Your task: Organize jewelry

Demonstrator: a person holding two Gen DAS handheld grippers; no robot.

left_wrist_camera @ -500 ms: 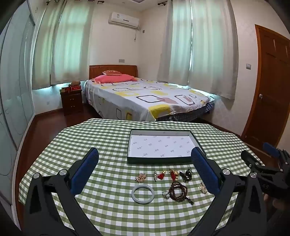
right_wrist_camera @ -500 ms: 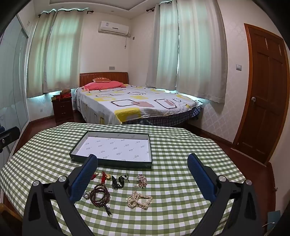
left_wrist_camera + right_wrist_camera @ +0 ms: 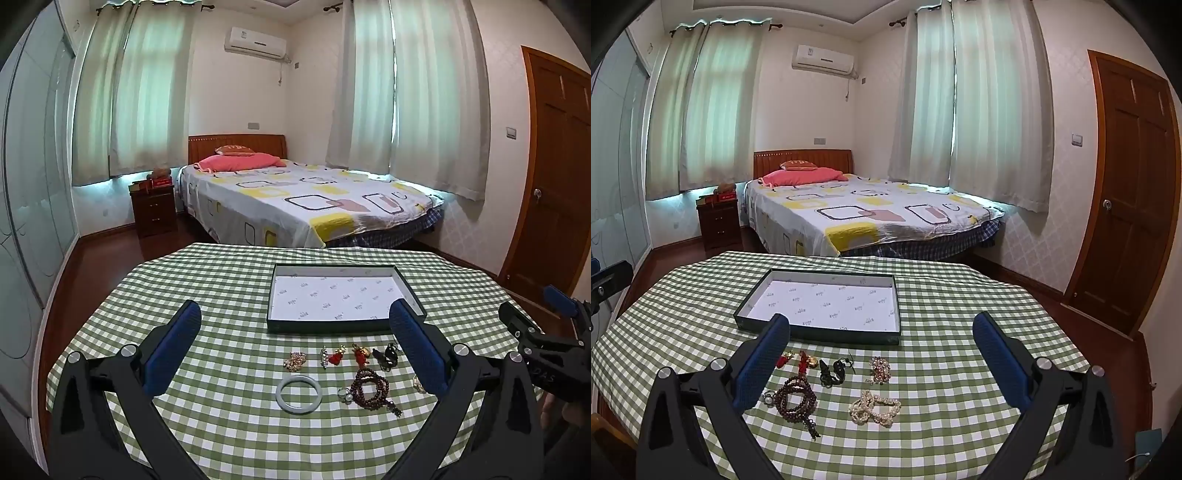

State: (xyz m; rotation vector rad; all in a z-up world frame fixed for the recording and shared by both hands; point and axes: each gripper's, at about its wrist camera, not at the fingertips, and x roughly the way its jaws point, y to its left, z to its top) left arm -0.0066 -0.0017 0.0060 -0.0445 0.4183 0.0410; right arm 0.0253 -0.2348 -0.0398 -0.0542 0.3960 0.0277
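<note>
Jewelry lay loose on the green-checked tabletop (image 3: 221, 295), all of it just in front of one shallow dark box (image 3: 341, 326). Counted nearest the box, in a row: one gold cluster (image 3: 294, 360), one small silver piece (image 3: 324, 356), two red charms (image 3: 336, 357), a knot of black pieces (image 3: 386, 356) and one pink bead cluster (image 3: 880, 369). Counted farther from the box: one pale bangle (image 3: 299, 393), one ring (image 3: 344, 394), one dark bead bracelet (image 3: 369, 384) and one pearl strand (image 3: 873, 408). Held nothing but a white printed liner, that box; print too small to read. Hung short of the box, over the jewelry, left gripper (image 3: 295, 310) and right gripper (image 3: 882, 320), blue fingers (image 3: 173, 347) of each spread wide, nothing pinched.
</note>
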